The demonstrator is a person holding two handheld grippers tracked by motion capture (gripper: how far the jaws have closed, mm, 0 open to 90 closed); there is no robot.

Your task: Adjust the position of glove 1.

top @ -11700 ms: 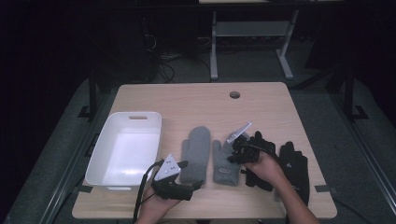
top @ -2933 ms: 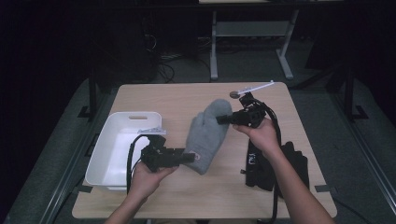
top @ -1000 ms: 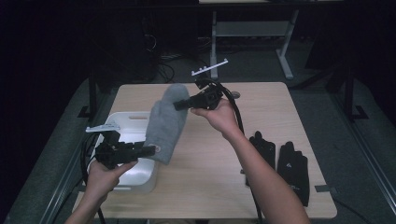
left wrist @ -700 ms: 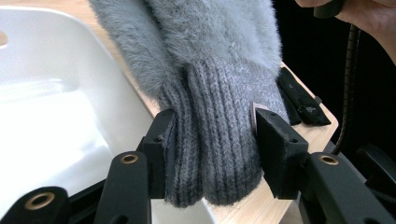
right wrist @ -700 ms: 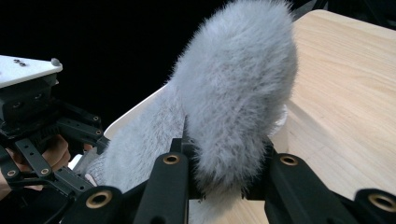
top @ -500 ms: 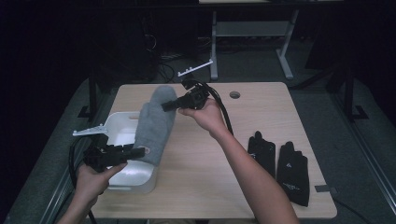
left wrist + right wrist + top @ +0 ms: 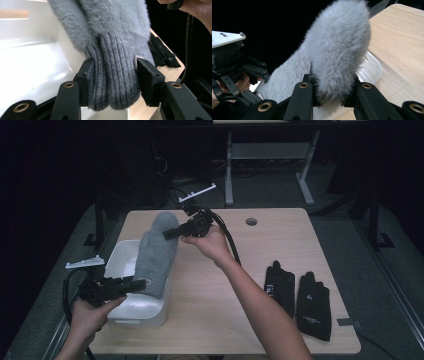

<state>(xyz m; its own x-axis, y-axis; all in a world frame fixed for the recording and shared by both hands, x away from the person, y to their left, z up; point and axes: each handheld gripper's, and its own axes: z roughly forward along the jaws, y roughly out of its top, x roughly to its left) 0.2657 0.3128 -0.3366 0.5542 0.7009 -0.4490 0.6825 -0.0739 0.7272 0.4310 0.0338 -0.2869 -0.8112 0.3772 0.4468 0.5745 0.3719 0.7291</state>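
We counted one grey fuzzy mitten (image 7: 156, 251), one white tub (image 7: 120, 265), two black gloves (image 7: 296, 296), two grippers. The mitten hung over the tub, long axis slanting: fingertip end up and toward the table's far edge, knit cuff down and toward the person. Left gripper (image 7: 112, 75) was clamped on the cuff; right gripper (image 7: 330, 82) was clamped on the fuzzy tip.

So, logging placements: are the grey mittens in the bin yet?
Not yet. Grey mittens hang over the white bin, stretched between both grippers.
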